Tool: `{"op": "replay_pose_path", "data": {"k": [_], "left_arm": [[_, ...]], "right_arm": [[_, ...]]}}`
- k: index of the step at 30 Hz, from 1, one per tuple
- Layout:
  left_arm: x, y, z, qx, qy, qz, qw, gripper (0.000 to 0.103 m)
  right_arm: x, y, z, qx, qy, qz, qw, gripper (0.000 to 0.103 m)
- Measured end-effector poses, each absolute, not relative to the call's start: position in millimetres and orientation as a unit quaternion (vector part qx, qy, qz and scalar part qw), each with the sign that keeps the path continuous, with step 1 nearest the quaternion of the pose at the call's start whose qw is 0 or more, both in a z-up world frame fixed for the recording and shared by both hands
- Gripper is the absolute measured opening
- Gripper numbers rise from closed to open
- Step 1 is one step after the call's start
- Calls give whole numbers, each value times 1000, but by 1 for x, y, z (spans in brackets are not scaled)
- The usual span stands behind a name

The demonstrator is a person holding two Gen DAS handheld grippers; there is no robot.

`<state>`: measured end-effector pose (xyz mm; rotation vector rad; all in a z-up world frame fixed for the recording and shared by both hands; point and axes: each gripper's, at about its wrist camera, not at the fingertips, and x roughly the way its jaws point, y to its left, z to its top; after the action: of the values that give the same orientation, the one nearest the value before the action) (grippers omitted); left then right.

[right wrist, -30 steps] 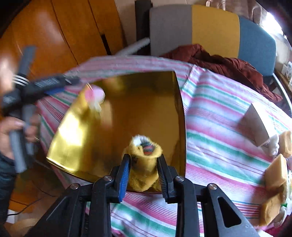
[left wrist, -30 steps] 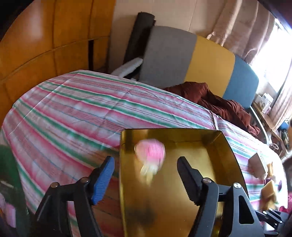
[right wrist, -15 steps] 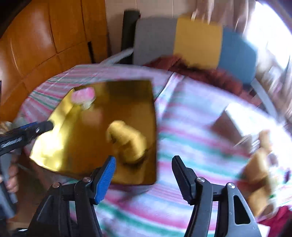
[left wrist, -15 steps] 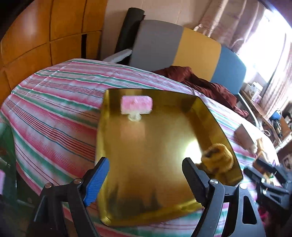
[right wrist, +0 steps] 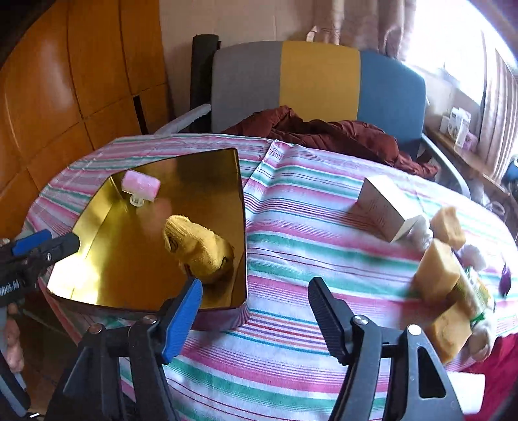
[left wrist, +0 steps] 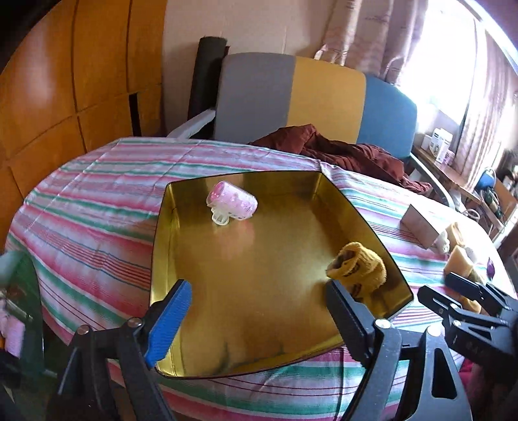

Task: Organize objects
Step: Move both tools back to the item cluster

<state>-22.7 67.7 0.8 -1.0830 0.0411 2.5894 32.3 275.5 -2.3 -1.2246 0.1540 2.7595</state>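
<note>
Yellow sock [right wrist: 197, 247] lying lengthwise in gold tray [right wrist: 136, 259], cuff toward left tongs [left wrist: 255, 319], both tongs [right wrist: 255, 307] apart

Bkgd: tri-colour chair back [left wrist: 317, 97], maroon cloth [right wrist: 323, 132] on seat, wood-panel wall [left wrist: 64, 81], curtains [right wrist: 372, 22] w/ bright window.

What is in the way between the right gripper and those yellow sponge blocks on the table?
Nothing visible. The right gripper is open over bare striped tablecloth, and the yellow blocks sit off to its right; the white box lies farther back.
</note>
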Motion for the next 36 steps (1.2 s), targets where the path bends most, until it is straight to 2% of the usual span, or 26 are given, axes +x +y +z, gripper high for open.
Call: {"op": "replay_pose_path", "data": {"k": [7,8,9,13,16,25,36], "left_arm": [[-12,83,1,-383,24,902,198,88],[-10,85,1,-382,26,901,203,88],[-8,87,1,-381,29,900,208,88],[-4,94,1,-381,33,897,221,89],[0,100,1,-381,37,894,234,94],[11,136,-4,-399,55,861,309,94],[37,220,-6,-399,113,801,432,96]], "right_arm": [[43,289,-11,-424,121,897,17,67],[45,290,-11,-426,127,896,14,76],[45,293,-12,-427,137,894,8,89],[50,302,-11,-421,151,895,8,92],[54,312,-12,-418,153,895,21,101],[88,382,-8,-415,175,884,127,102],[172,513,39,-338,225,862,303,102]]}}
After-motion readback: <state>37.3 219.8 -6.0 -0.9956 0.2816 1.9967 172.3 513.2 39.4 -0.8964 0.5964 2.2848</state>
